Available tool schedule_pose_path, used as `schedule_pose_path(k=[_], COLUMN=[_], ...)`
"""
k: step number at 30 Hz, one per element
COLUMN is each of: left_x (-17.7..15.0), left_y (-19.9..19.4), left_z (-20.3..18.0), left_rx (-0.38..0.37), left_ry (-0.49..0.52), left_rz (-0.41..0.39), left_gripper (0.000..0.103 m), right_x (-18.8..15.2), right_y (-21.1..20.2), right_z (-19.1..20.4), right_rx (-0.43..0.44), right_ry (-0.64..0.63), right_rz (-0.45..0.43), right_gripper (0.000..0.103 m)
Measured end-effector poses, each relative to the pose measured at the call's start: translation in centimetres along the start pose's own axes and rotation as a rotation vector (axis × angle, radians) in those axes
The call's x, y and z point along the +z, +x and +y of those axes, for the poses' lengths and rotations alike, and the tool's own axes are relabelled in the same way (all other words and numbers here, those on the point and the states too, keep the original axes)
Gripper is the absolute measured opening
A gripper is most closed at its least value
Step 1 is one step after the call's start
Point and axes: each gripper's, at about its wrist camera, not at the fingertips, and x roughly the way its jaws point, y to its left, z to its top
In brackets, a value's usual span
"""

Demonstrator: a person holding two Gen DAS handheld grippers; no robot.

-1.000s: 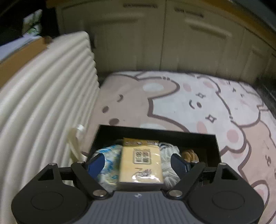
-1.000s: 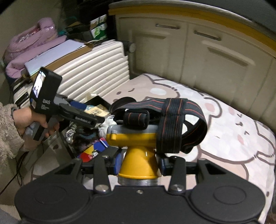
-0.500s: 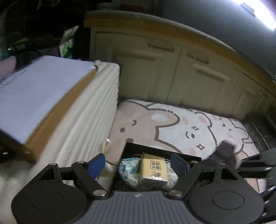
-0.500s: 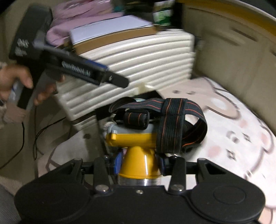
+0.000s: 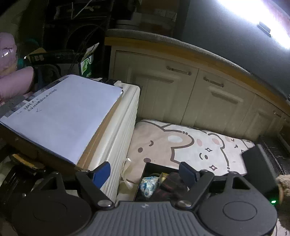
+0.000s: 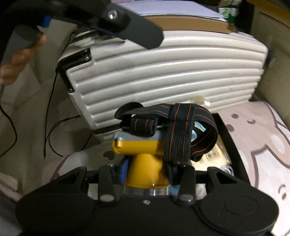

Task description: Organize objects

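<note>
1. lying on the floor: a pink-and-white rug (image 5: 190, 145) printed with cartoon bears, reaching back to a row of cream cupboard doors (image 5: 208, 101) under a wood-edged counter.
2. standing along the rug's left edge: a ribbed cream suitcase (image 6: 163, 72), carrying a flat brown box and a white sheet of paper (image 5: 63, 116) with handwriting on it.
3. sitting on the rug beside the suitcase: an open black box (image 5: 145, 174), holding a blue-and-white packet (image 5: 149, 184) and other small items too dim to name.
4. gripping with the right gripper (image 6: 146, 172): a yellow headlamp (image 6: 145, 163), fingers pressing its neck on both sides, black strap with orange stripes bunched on top, hanging above the black box's near end.
5. hovering with the left gripper (image 5: 145, 174): fingers spread wide with nothing between them, looking down at the box.
6. glowing at the upper right: a bright strip light (image 5: 253, 16) on a dark wall.
</note>
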Motion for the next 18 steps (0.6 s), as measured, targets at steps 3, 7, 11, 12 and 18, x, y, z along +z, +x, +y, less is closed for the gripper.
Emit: schedule_pose_path(k=[3,7,11,12,18], left_x=[-0.2,-0.8,-1.3,-1.3,-1.4], left_y=[0.4,1.2,1.6,1.6,1.5], left_z=[0.0,-0.1,-0.5,-0.6,-1.3], left_rx=[-0.001,-0.009,-0.008,-0.009,-0.002], left_ry=[0.006,0.000,0.011,0.009,0.006], left_rz=[0.022,0.064,0.088,0.091,0.098], left_gripper=[0.083,0.083,0.083,0.083,0.083], right_x=[0.3,-0.1,-0.6,-0.7,-1.5], right_y=[1.4,1.5,-0.5,-0.9,-2.5], right_z=[-0.4,-1.7,-2.2,-2.3,-2.0], right_rx=[0.015,0.010,0.015,0.010,0.014], right_ry=[-0.008,0.066,0.088,0.092,0.103], right_rz=[0.003,-0.015,-0.052,-0.056,-0.053], right_gripper=[0.043,0.067,0.070,0.069,0.064])
